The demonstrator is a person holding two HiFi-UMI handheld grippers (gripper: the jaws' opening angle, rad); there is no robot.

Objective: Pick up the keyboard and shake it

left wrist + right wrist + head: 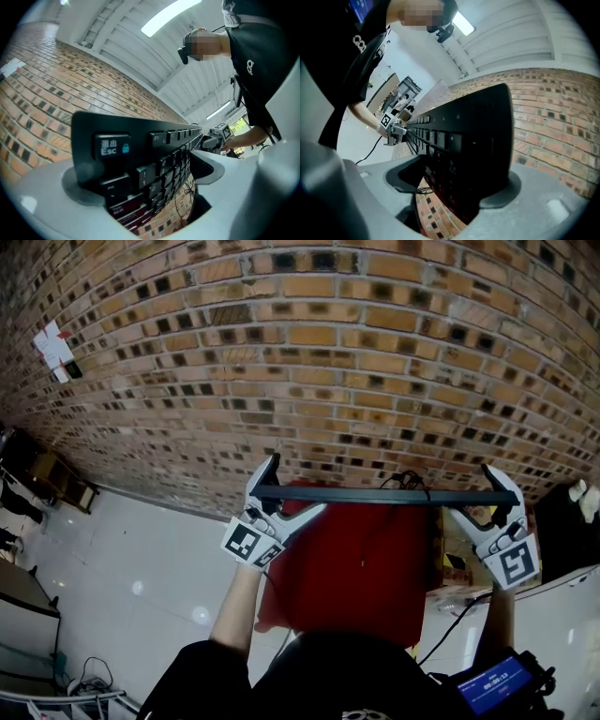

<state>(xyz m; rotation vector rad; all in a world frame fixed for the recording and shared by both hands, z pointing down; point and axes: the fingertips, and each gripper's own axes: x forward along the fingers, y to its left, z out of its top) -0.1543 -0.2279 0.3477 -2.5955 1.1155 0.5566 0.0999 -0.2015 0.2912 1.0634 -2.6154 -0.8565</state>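
Note:
A black keyboard [375, 495] hangs in the air in front of a brick wall, seen edge-on in the head view. My left gripper [281, 491] is shut on its left end and my right gripper [473, 495] is shut on its right end. In the left gripper view the Esc corner of the keyboard [140, 150] sits between the jaws of the left gripper [145, 176], against the grey pad. In the right gripper view the other end of the keyboard [473, 136] fills the gap in the right gripper [457, 180]. The keys face the person.
A brick wall [328, 352] stands close behind the keyboard. Below it lies a red surface [366, 568], with boxes [452, 563] to its right and pale floor [141, 549] to its left. A black cable [408, 482] loops at the keyboard's far edge. A blue-screened device [492, 685] sits at the lower right.

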